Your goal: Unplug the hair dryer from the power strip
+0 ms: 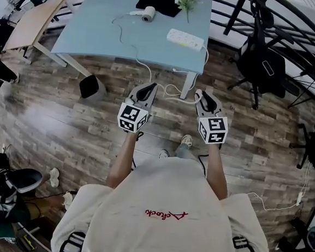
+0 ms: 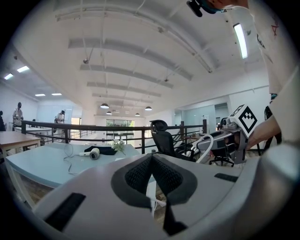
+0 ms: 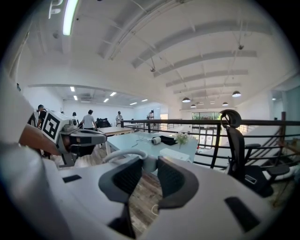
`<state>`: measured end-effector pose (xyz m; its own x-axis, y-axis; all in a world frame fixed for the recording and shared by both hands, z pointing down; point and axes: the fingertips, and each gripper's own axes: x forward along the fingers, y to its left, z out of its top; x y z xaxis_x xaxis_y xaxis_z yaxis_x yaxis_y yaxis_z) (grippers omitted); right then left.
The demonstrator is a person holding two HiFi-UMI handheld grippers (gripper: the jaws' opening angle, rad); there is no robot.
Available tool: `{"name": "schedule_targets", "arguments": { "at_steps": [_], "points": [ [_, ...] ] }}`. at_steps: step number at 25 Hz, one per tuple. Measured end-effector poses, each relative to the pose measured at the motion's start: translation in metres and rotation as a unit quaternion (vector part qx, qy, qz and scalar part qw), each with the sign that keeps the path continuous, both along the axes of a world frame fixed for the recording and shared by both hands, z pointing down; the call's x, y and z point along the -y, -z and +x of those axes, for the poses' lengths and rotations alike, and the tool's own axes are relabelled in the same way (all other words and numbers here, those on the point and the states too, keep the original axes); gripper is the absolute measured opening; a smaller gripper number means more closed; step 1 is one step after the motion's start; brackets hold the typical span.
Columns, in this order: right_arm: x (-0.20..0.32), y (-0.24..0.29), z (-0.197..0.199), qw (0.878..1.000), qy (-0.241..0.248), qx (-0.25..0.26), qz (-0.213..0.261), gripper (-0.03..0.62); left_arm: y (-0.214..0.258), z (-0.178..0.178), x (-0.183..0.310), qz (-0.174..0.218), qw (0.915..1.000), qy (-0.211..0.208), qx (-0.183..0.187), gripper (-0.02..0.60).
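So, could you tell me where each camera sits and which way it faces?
Head view: on the person's head, steeply down at floor and table; forearms, left gripper, right gripper show.
Left gripper view: along its shut jaws towards the table; right gripper shows.
Right gripper view: along its open jaws towards the table; left gripper shows.
Shared: the hair dryer.
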<state>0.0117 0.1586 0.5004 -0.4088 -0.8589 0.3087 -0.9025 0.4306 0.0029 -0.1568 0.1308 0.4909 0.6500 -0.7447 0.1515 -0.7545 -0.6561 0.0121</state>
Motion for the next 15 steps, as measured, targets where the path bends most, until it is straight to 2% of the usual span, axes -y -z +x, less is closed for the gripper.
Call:
{"name": "schedule_targets", "arguments": {
  "at_steps": [7, 15],
  "points": [
    [-0.049, -0.002, -0.015, 1.0, -0.013, -0.002, 0.002, 0.115, -0.005, -0.013, -0.044, -0.002, 0.9999, -0.012, -0.005, 0.009],
    [-0.071, 0.001, -0.02, 1.0, -0.024, 0.002, 0.01, 0.115, -0.004, -0.012, -0.067, 0.003, 0.9997, -0.024, -0.009, 0.008]
  ]
}}
